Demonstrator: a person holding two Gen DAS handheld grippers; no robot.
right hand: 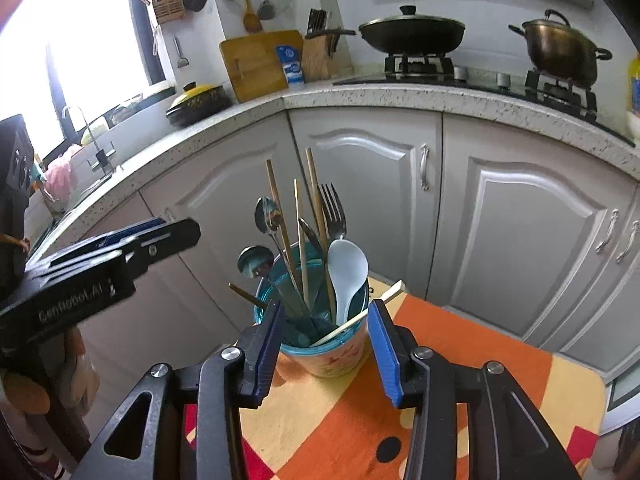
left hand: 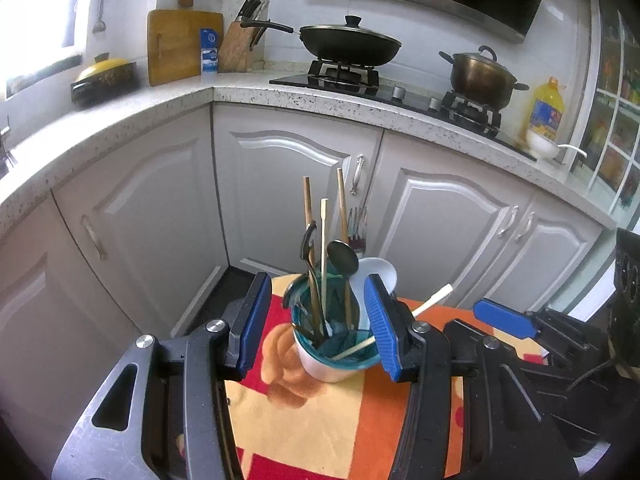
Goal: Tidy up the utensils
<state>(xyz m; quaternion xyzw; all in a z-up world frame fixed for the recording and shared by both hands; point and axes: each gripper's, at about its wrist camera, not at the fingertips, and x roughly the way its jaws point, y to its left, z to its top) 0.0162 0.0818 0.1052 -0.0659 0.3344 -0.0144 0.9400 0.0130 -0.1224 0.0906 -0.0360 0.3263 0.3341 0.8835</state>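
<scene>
hidden: utensil lower ends inside cup (right hand: 332,360) | fork (left hand: 357,226) tines blurred, perhaps several

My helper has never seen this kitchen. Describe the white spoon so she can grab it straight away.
On the orange-patterned table before the grey cabinets stands a teal-rimmed cup crammed with utensils. The white spoon stands bowl-up at its right side: the only broad white plastic piece among metal cutlery and chopsticks.

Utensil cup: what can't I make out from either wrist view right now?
- Lower ends of the utensils: hidden inside the cup, both views.
- Fork: left view, mostly behind chopsticks, blurred.
- Cup's sides: partly covered by the left gripper and right gripper fingers.
</scene>
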